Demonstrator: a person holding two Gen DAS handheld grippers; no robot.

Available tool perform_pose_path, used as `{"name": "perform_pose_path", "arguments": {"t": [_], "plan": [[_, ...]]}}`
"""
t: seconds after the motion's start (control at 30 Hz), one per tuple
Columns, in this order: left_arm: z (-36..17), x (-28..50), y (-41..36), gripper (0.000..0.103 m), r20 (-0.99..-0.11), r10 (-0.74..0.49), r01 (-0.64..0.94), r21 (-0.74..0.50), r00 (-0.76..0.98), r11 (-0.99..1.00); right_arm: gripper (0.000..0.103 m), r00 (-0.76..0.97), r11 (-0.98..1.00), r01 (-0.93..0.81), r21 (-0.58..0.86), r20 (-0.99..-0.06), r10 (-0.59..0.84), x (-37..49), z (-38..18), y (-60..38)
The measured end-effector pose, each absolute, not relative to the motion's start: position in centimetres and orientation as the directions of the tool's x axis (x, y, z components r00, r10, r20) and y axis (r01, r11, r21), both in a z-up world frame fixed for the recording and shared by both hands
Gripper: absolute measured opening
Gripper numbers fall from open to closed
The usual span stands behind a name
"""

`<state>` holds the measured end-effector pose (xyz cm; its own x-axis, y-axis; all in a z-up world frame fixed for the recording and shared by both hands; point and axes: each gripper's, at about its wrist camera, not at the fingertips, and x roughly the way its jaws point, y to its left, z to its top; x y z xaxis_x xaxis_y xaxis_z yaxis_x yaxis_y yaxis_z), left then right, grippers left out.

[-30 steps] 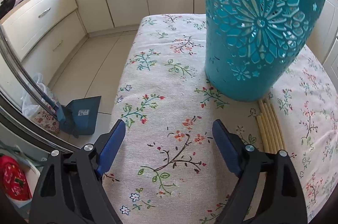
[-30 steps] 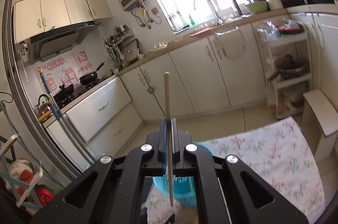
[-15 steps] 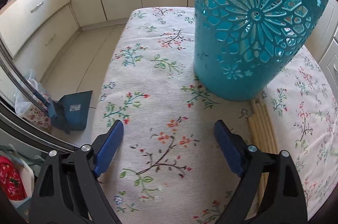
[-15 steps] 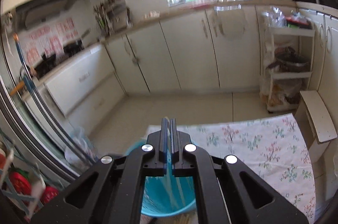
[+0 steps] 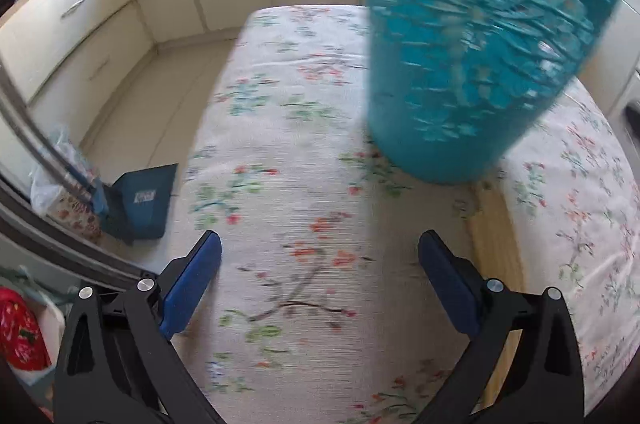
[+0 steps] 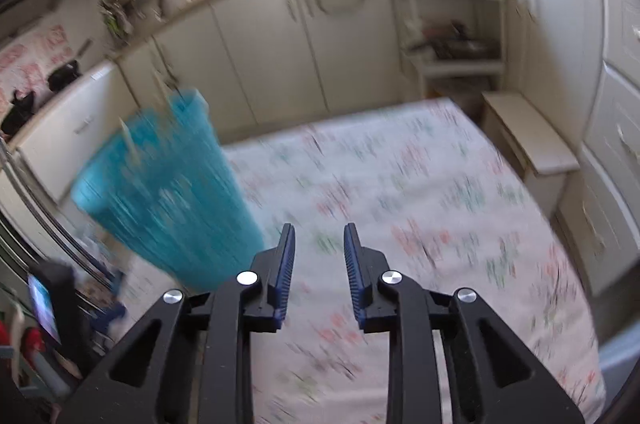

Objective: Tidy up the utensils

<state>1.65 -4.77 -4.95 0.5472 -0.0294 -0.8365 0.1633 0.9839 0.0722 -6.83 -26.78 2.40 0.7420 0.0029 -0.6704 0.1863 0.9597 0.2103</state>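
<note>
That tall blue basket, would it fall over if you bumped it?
Probably, yes. The blue basket is tall, and its base looks narrower than its rim, so a bump up high could tip it. Its cut-out walls look like thin plastic, so it is likely light and might slide on the tablecloth.

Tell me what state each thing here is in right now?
Teal basket: upright on the table, chopsticks poking above its rim.
Loose chopsticks: lying flat on the tablecloth beside the basket.
Left gripper: opening wide, nothing between its jaws.
Right gripper: opening, nothing between its jaws.
Cabinet doors: closed.
</note>
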Motion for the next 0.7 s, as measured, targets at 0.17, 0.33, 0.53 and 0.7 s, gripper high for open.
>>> {"name": "perform_pose_path", "arguments": {"t": [0.17,0.33,0.53,0.7], "plan": [[-5.1,1.9,-6.9,0.095,-0.835,-0.061,0.193,0.055,0.547,0.98,0.041,0.7,0.96,0.25,0.128,-0.709,-0.088,-5.9,-1.1,-27.9],[-5.2,2.3,-8.0,0.095,-0.831,-0.078,0.222,0.055,0.55,0.974,0.066,0.666,0.958,0.263,0.114,-0.74,-0.095,-3.8,-1.7,-28.5],[-5.3,2.5,-8.3,0.096,-0.83,-0.072,0.218,0.061,0.554,0.974,0.096,0.554,0.966,0.26,0.0,-0.819,-0.149,-1.2,-3.4,-27.5],[-5.3,2.4,-8.1,0.096,-0.83,-0.074,0.219,0.059,0.553,0.974,0.096,0.554,0.965,0.264,0.007,-0.819,-0.146,-1.5,-3.6,-28.0]]}}
